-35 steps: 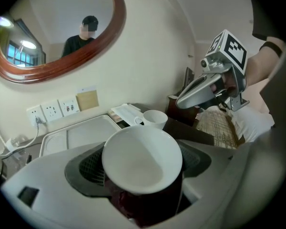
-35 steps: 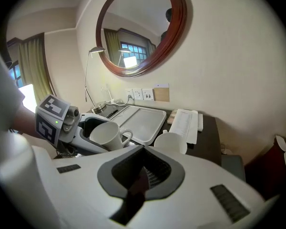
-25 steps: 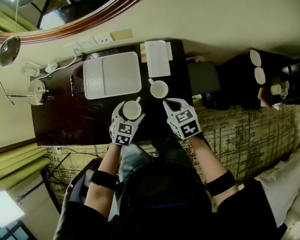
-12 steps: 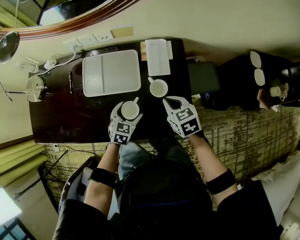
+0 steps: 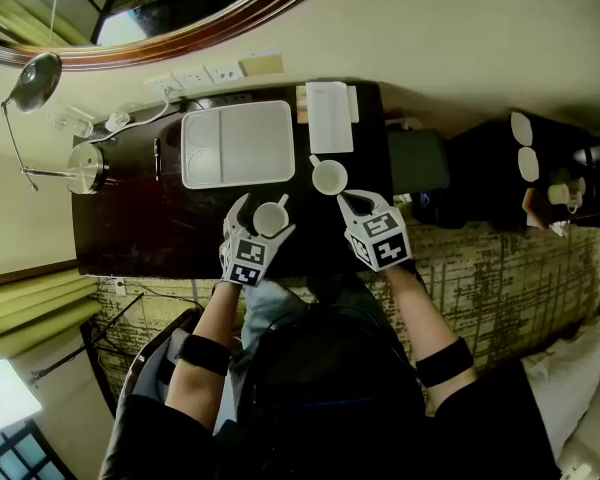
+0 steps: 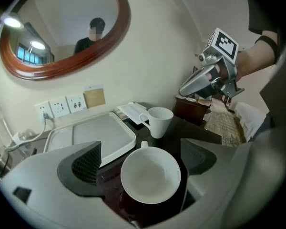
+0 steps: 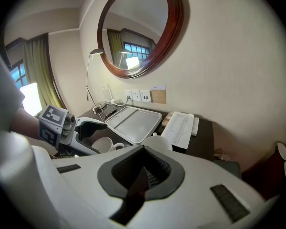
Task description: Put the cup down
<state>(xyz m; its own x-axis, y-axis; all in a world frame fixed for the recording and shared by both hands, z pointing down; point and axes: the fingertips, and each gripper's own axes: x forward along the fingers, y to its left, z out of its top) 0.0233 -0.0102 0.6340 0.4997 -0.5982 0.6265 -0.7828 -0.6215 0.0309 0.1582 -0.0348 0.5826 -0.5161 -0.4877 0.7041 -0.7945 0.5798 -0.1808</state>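
A: So, is the cup [image 6: 150, 174] resting on the table [image 6: 200, 130] yet?

B: Seemingly. It's standing between the left gripper's [image 6: 143, 157] jaws, which have just been opening wide, pads clear of it. Only backing away is remaining. The right gripper [image 7: 143, 173] is hovering beside it, clamped shut and empty.

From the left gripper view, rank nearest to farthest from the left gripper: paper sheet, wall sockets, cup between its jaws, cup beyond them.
1. Cup between the jaws: inside the open left gripper.
2. Second cup: just beyond, slightly right.
3. Paper sheet: behind that cup, by the wall.
4. Wall sockets: on the wall, far left.
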